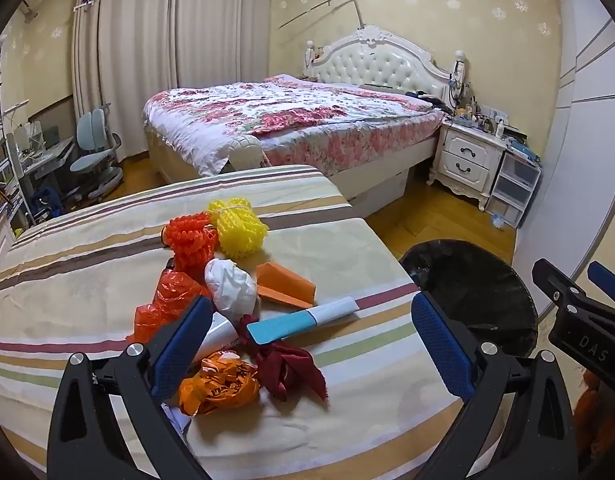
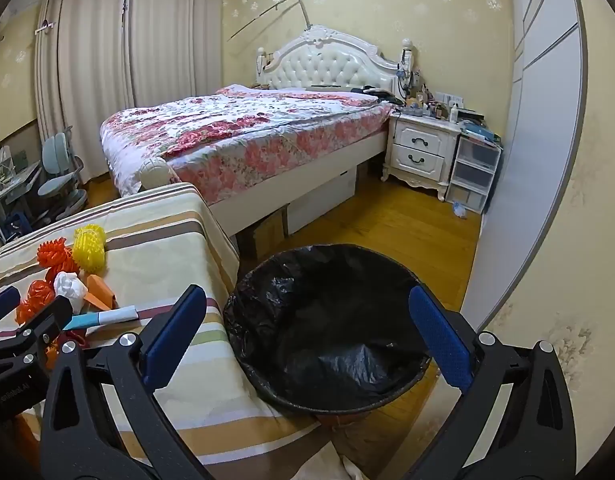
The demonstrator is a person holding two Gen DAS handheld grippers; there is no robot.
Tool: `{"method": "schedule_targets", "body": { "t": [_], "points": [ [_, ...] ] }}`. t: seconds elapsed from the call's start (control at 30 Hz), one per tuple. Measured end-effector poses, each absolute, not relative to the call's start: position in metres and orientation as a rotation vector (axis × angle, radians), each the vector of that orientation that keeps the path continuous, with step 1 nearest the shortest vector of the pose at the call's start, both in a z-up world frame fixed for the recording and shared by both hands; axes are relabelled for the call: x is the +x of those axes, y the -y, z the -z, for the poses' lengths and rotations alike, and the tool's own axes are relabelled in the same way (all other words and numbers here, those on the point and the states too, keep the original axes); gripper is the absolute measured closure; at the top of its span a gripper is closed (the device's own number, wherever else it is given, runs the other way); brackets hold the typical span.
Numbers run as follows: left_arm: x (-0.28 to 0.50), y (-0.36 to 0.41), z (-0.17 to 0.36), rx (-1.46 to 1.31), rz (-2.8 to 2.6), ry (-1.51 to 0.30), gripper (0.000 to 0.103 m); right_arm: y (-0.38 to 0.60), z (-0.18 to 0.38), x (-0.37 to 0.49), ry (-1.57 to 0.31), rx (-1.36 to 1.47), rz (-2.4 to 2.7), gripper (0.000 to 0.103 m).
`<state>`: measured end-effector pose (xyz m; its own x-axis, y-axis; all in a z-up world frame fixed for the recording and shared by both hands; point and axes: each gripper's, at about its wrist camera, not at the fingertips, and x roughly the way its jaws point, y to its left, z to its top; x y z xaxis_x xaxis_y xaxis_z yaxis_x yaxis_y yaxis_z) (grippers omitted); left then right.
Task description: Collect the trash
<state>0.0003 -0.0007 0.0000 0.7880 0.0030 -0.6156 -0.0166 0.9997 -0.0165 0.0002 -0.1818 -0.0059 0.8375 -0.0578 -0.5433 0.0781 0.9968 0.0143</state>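
A pile of trash lies on the striped tablecloth (image 1: 347, 248): a yellow foam net (image 1: 237, 226), an orange foam net (image 1: 189, 242), a crumpled white bag (image 1: 231, 290), a folded orange paper (image 1: 285, 284), a blue-and-white tube (image 1: 303, 320), a dark red cloth (image 1: 287, 368) and an orange plastic bag (image 1: 217, 388). My left gripper (image 1: 311, 302) hangs open over the pile, holding nothing. Right of the table stands a round bin with a black liner (image 2: 243, 288). Over the bin, my right gripper (image 2: 307, 300) is open and empty. The bin (image 1: 471, 292) also shows in the left wrist view.
Behind the table stands a bed with a floral cover (image 2: 235, 132). A white nightstand (image 2: 421, 148) and plastic drawers (image 2: 473, 176) stand at its right. A white wardrobe (image 2: 519, 160) lines the right side. A desk chair (image 1: 95, 156) is far left. Wooden floor (image 2: 387, 228) lies beyond the bin.
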Motion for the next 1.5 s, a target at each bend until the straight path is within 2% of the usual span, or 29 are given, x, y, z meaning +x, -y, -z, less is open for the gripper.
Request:
{"method": "schedule_targets", "body": {
  "t": [1.5],
  "points": [
    [-0.012, -0.005, -0.013, -0.032, -0.015, -0.639, 0.006, 0.181, -0.002, -0.009, -0.566, 0.036, 0.073, 0.004]
  ]
}}
